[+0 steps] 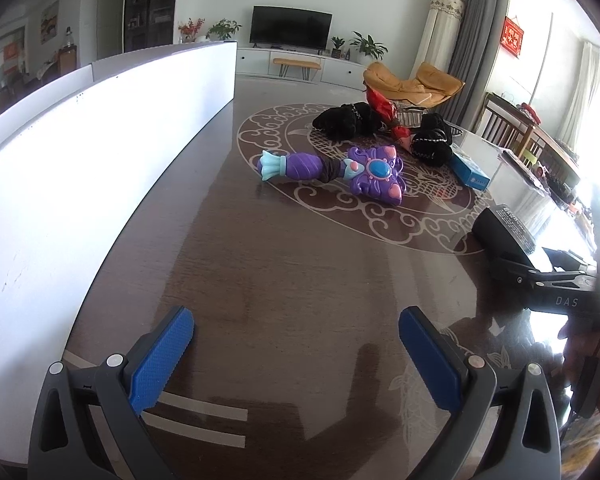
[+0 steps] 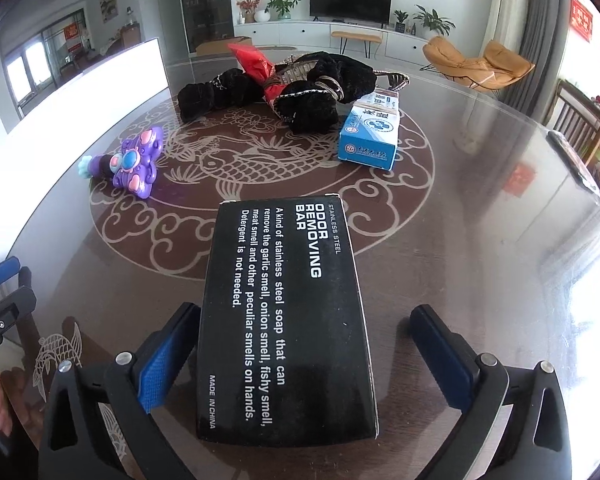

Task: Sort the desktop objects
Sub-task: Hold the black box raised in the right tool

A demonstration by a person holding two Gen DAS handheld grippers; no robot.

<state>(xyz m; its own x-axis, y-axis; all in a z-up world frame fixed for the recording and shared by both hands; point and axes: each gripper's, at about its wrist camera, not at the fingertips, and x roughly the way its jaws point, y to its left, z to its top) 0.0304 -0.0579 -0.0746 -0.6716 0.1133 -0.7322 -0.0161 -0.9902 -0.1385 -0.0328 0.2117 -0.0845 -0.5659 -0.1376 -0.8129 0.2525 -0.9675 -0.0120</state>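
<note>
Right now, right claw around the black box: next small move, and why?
Probably close the right claw on the black box. The box lies between its open pads: the left pad sits at the box edge, while a gap shows at the right pad, so nothing grips it yet.

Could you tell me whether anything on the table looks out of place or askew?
Nothing looks damaged or spilled. The black scrunchies and red packet lie heaped together against the wire basket.
</note>
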